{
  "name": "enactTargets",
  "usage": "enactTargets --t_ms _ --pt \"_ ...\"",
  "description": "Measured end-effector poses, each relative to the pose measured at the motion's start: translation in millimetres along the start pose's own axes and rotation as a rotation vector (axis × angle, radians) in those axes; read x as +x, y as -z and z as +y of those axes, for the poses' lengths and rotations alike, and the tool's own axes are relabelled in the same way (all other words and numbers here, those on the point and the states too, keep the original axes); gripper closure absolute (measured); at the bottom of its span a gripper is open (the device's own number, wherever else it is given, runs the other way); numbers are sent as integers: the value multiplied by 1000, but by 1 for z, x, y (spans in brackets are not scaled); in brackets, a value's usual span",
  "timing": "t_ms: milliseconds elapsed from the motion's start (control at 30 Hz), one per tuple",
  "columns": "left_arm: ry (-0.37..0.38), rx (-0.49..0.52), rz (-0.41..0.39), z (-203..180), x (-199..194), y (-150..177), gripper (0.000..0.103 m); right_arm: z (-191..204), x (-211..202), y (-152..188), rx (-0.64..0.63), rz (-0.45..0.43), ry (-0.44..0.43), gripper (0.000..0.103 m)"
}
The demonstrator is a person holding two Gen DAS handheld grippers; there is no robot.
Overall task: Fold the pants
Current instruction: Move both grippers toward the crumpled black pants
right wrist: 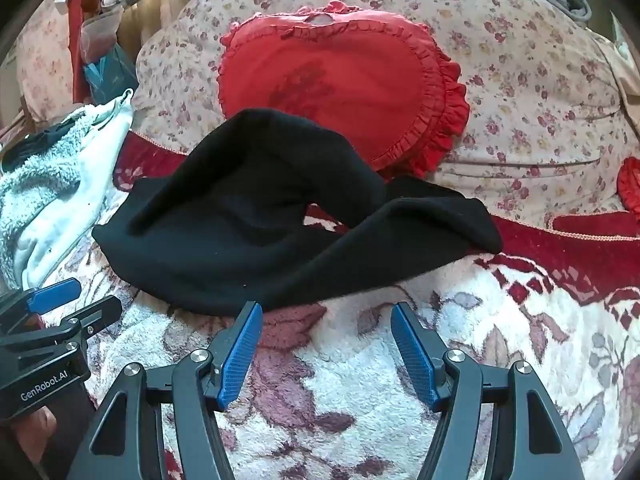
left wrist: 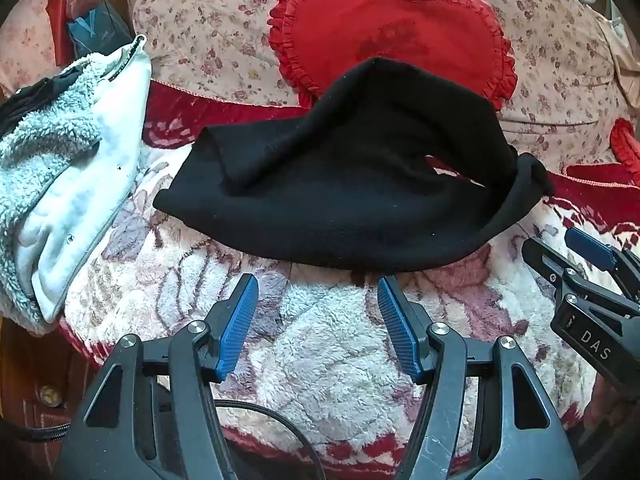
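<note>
Far corner of the black pants (left wrist: 352, 184) lost against the red heart cushion (left wrist: 400, 28); fleece jacket (left wrist: 60, 184) edge-cropped.

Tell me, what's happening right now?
Left gripper and right gripper: jaws open, empty. Black knit pants lie crumpled on the fluffy floral blanket, ungrasped. White fleece jacket lies alongside.

Sunlit floral blanket (left wrist: 328, 344), heart cushion (left wrist: 384, 28)

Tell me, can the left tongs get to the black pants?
Probably yes. The left tongs are open just short of the black pants' near edge, with only bare fluffy blanket between them.
</note>
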State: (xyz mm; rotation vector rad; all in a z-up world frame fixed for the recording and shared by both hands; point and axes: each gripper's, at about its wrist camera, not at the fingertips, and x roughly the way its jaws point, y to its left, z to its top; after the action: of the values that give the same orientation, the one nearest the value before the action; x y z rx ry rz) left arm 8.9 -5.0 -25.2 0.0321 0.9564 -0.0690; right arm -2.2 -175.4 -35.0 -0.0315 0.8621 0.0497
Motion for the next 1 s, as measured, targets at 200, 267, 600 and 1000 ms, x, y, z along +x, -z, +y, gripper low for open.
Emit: enactTargets --t_ms 200,267,600,1000 --pt "1 -9 10 3 4 -1 41 2 2 -1 2 4 0 38" --pt "0 -15 19 4 7 -1 41 0 4 -1 4 8 -2 38" --pt "-8 -44 59 13 22 -1 41 2 16 -4 3 33 -10 38" --pt "-31 -78 85 24 33 -4 41 5 27 -10 20 37 -18 38"
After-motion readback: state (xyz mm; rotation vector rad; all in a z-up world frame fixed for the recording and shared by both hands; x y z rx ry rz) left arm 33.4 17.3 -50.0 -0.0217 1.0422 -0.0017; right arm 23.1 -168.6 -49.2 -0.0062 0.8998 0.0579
